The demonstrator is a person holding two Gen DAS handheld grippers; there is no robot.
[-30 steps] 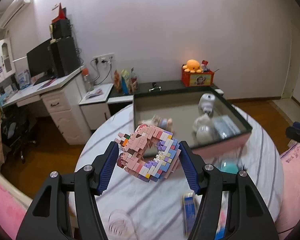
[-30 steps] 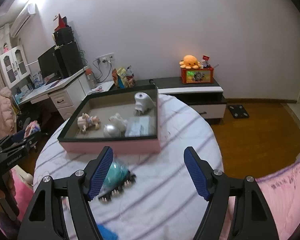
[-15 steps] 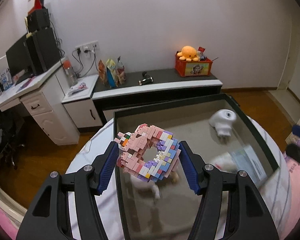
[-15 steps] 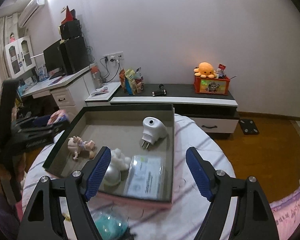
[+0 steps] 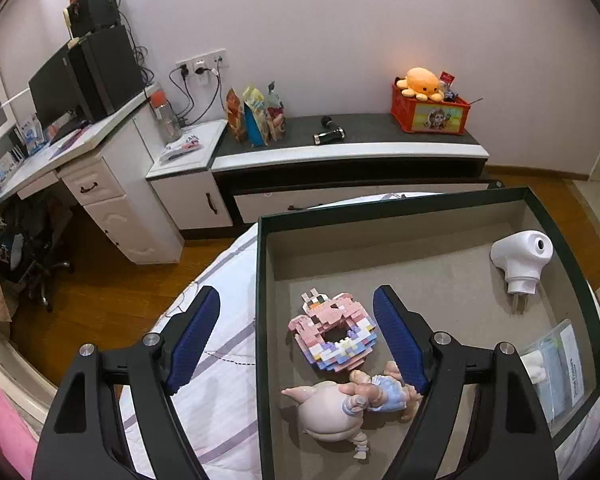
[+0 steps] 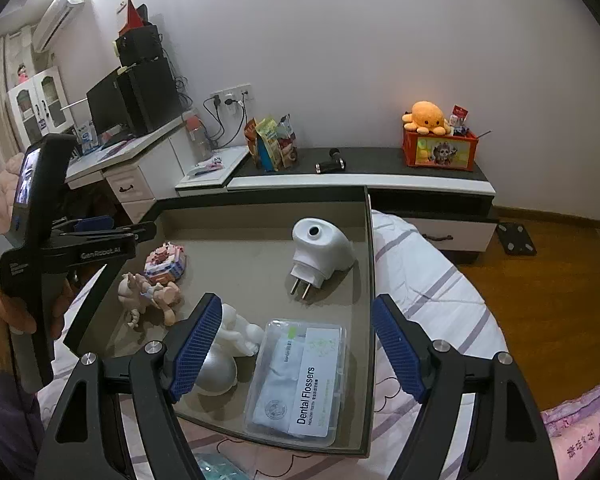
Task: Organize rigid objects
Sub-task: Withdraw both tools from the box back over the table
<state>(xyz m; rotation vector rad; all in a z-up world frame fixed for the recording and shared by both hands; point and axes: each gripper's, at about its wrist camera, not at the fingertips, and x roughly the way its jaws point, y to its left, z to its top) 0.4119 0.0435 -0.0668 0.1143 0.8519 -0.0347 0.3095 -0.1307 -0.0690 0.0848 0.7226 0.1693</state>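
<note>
Left wrist: brick ring (image 5: 333,335) flat, ears toward wall.

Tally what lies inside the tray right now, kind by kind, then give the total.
In the tray:
Toys and figures: 3, the brick-built ring, the doll figure, the white figurine
Plug-in device: 1
Silver ball: 1
Dental flosser box: 1
Total: 6

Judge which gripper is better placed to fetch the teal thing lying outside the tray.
Right, probably. The teal thing lies just beneath the empty right gripper. The left gripper, jaws opening clear of the block ring, hangs over the tray's other side.
</note>
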